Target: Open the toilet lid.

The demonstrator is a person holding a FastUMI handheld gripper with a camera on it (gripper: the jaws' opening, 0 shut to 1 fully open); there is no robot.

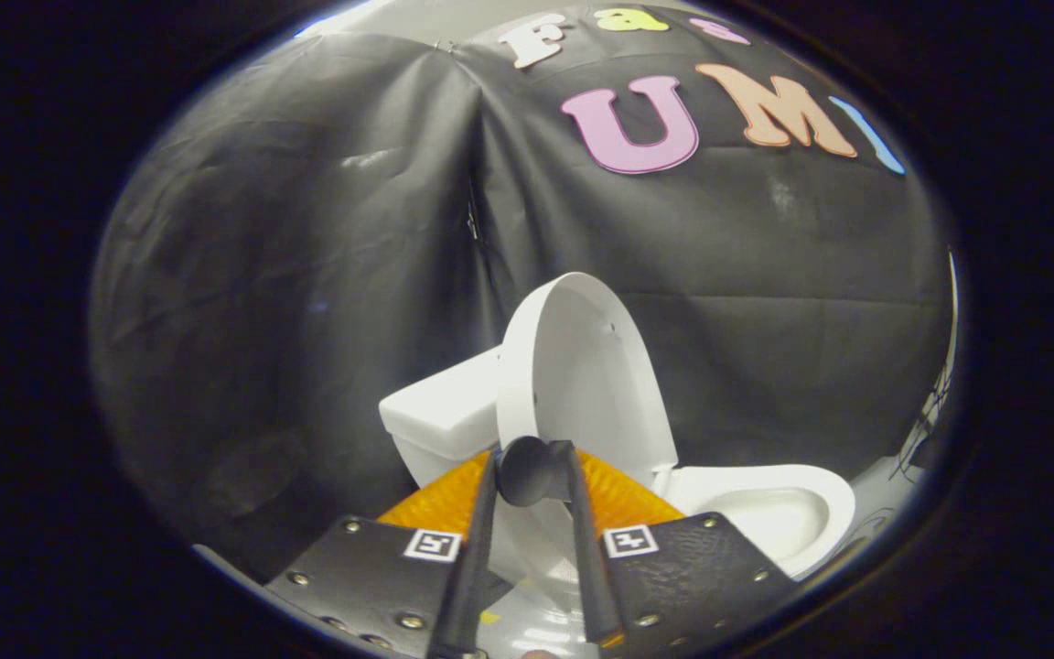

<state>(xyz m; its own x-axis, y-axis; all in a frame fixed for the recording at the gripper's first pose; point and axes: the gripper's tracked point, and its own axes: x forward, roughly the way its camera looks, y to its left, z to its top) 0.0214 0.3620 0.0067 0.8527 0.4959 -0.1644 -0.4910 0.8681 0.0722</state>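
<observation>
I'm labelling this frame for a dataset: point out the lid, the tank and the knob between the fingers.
Raised white toilet lid (582, 366): gripper view, inner face.
White toilet tank (440, 412): gripper view, side wall.
Dark round knob (527, 471): gripper view, rounded head, clamped between the hand-held gripper (532, 476) fingers.

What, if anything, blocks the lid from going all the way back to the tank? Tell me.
Nothing visible does. The toilet lid stands raised, nearly upright, with the tank close behind it and no object seen between them. The hand-held gripper has its fingers closed on a dark knob at the lid's edge.
</observation>
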